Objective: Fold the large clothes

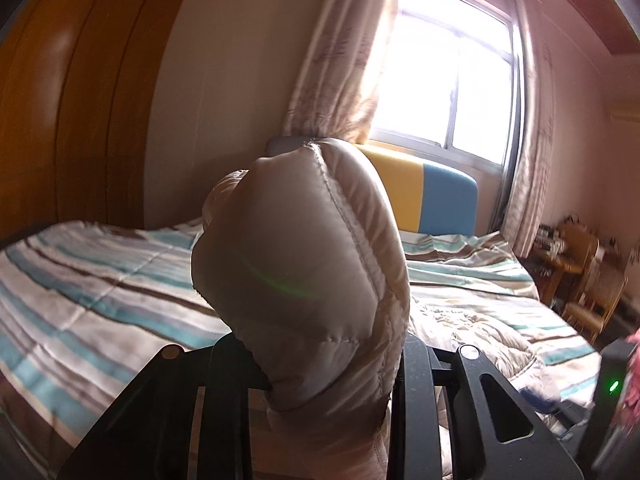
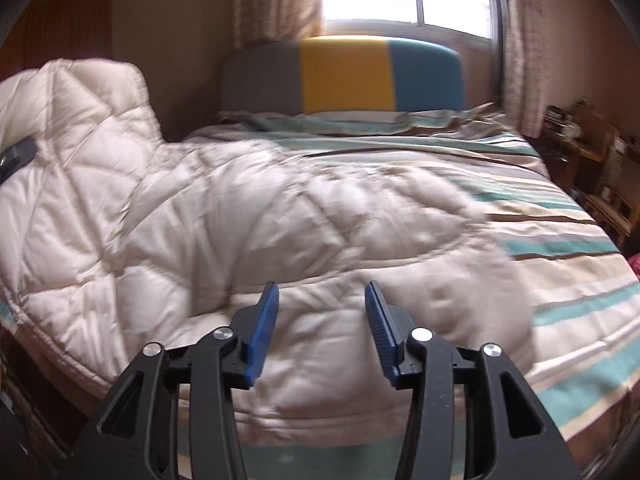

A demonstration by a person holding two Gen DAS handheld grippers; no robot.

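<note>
A beige quilted jacket (image 2: pixel 240 216) lies spread across the striped bed cover (image 2: pixel 560 248). Its left part is lifted and stands upright. In the left wrist view a puffy fold of the jacket (image 1: pixel 296 248) bulges up right in front of the camera, and my left gripper (image 1: pixel 326 364) is shut on it, its fingertips hidden by the fabric. A dark part of that gripper (image 2: pixel 16 156) shows at the left edge of the right wrist view, against the raised cloth. My right gripper (image 2: pixel 321 292) hovers over the jacket's near hem, blue pads (image 2: pixel 264 328) apart, nothing between them.
A grey, yellow and blue headboard (image 2: pixel 344 76) stands under a bright window (image 1: pixel 448 80) with curtains. A wooden wardrobe (image 1: pixel 60 100) fills the left wall. Wooden chairs and clutter (image 1: pixel 580 280) crowd the bed's right side. A dark device with a green light (image 1: pixel 612 384) sits at the right edge.
</note>
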